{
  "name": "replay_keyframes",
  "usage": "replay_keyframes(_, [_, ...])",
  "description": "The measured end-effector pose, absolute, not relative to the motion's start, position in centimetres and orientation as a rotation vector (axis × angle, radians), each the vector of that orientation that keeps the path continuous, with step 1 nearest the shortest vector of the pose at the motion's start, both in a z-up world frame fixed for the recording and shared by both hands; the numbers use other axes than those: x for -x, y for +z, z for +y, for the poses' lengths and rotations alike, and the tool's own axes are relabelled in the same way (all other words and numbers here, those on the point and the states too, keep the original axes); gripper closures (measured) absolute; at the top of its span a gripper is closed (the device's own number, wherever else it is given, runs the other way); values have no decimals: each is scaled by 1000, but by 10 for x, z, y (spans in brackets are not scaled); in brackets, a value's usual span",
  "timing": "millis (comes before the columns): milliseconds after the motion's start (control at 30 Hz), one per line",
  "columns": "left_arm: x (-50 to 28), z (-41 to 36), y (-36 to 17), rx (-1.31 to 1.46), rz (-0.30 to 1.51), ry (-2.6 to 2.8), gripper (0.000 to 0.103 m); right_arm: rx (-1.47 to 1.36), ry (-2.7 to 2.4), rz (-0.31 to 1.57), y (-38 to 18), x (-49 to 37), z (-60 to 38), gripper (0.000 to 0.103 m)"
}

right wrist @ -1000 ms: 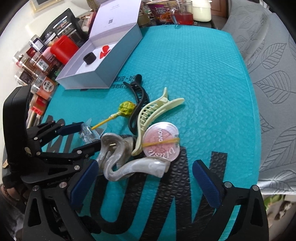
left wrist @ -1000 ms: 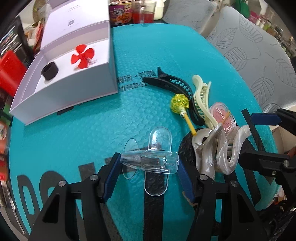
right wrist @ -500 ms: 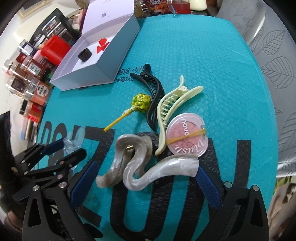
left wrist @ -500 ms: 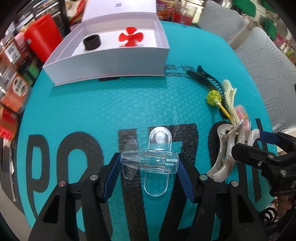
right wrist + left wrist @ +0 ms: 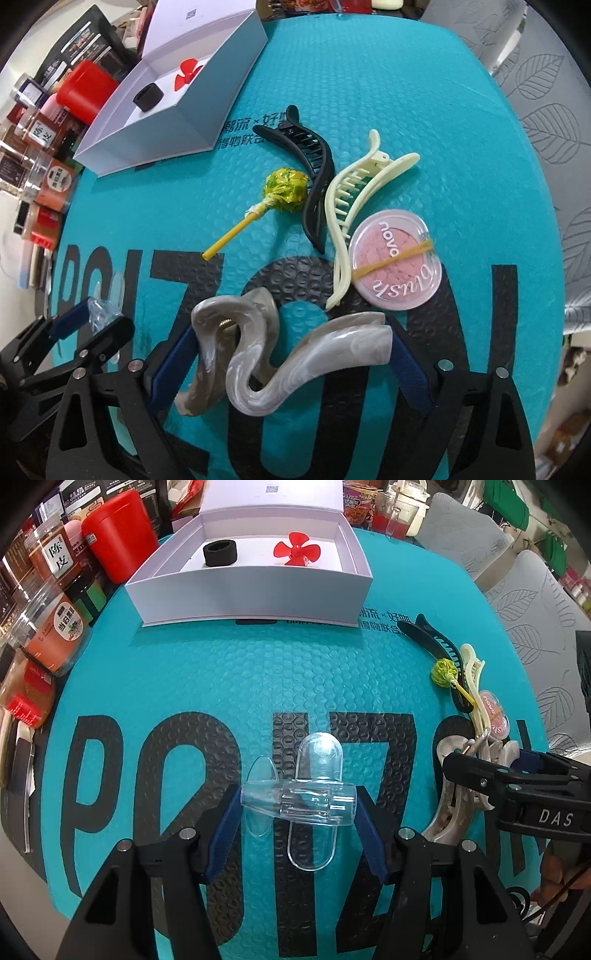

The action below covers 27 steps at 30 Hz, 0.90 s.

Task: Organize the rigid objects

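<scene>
My left gripper (image 5: 299, 808) is shut on a clear plastic toy plane (image 5: 306, 801), held above the teal mat (image 5: 258, 672). My right gripper (image 5: 291, 358) has closed on a marbled grey hair claw (image 5: 273, 354), pads touching both ends. The white open box (image 5: 251, 568) at the far end holds a black ring (image 5: 220, 553) and a red propeller (image 5: 295, 548). A lollipop (image 5: 284, 188), black hair clip (image 5: 314, 166), cream hair clip (image 5: 354, 195) and pink blush compact (image 5: 395, 258) lie ahead of the right gripper.
A red canister (image 5: 118, 531) and several spice jars (image 5: 51, 627) crowd the mat's left edge. Cups and a food pack (image 5: 388, 509) stand behind the box. Grey leaf-pattern cushions (image 5: 535, 627) lie to the right.
My left gripper has carried the plane leftward, away from the clip pile and facing the box squarely. My right gripper's fingers have closed in onto the marbled hair claw.
</scene>
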<state>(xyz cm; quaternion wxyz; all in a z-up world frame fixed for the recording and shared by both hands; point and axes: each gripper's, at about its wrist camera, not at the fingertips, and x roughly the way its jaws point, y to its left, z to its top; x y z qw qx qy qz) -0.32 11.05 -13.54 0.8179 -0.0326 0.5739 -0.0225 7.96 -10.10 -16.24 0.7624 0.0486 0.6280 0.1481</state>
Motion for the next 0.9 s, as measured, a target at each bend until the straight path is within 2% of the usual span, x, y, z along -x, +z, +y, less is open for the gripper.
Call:
replay_keyframes(467, [18, 77, -113, 68, 1206, -67, 44, -122, 367, 1365, -148, -54, -127, 8])
replay_keyframes(900, [29, 33, -67, 58, 1134, -93, 44, -111, 392, 1286, -101, -44, -167, 8])
